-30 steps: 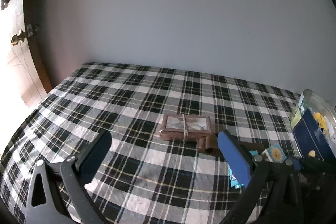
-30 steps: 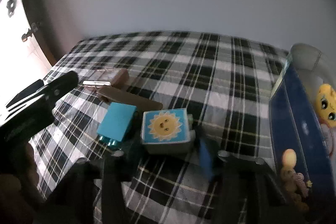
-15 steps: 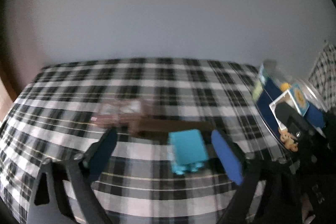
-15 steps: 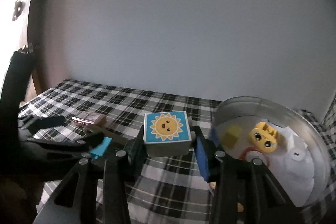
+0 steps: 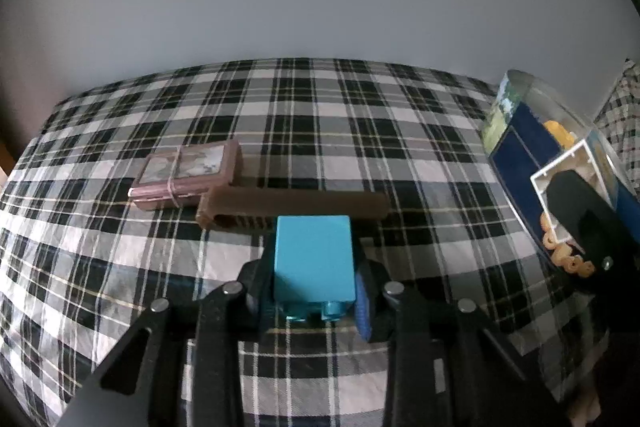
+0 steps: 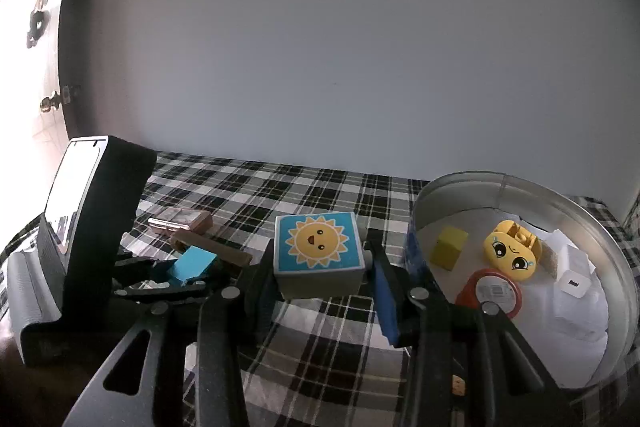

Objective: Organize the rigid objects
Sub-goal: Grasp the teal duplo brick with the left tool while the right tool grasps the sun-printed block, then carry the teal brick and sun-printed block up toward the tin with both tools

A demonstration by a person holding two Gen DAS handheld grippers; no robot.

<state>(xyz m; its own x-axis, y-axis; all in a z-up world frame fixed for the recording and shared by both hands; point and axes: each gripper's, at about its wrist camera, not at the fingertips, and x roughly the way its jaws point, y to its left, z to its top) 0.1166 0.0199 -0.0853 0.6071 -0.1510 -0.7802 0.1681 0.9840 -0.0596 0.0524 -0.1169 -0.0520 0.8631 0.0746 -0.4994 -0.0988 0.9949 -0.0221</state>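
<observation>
As I read the left wrist view, my left gripper (image 5: pixel 314 291) is clamped on the turquoise plastic building block (image 5: pixel 313 259), low over the black-and-white checked tablecloth (image 5: pixel 120 267). Just beyond it lie a long brown plastic bar (image 5: pixel 296 205) and a flat pinkish-brown case bound with a band (image 5: pixel 186 174), touching end to side; both remain to be collected. The round metal tin (image 5: pixel 516 147) stands at the right edge.

In the right wrist view, my right gripper (image 6: pixel 324 279) is closed on the grey block with a sun-face sticker (image 6: pixel 318 257), held beside the tin's rim (image 6: pixel 460 183), not yet inside. The tin already holds a yellow cube (image 6: pixel 450 249), a yellow face brick (image 6: pixel 510 255), a red-rimmed round lid (image 6: pixel 494 291) and a white charger plug (image 6: pixel 574 277). I judge the task roughly half done.
</observation>
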